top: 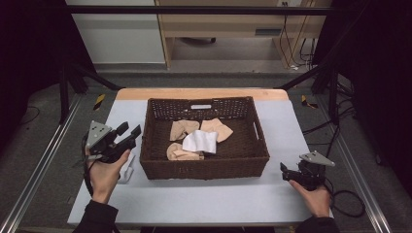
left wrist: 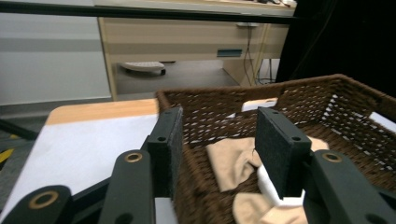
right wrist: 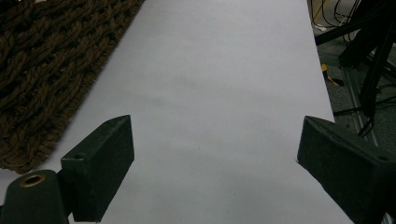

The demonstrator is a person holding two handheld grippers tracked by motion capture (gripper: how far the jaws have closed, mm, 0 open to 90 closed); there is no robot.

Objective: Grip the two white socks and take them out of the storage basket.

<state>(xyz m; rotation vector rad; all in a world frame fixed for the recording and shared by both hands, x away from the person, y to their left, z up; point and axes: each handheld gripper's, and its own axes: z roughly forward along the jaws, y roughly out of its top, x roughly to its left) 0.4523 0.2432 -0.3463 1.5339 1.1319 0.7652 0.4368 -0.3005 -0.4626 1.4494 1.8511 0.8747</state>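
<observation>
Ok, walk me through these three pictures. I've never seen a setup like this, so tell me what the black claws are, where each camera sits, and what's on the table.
No robot here: a person holds a hand-held two-jaw clamp in each hand. The high view looks down from above the person's side of the table. At its left is the left gripper, raised beside a brown wicker basket; at its right is the right gripper, low over the table.

The other two pictures come from small cameras riding on the clamps, each looking along its own black jaws. The left gripper view looks over the basket's edge; the right gripper view looks down at bare white tabletop with the basket's corner beside it.

In the basket lie several beige cloth pieces and one white cloth. A small white object lies on the table by the left hand. Both grippers are open and hold nothing.
</observation>
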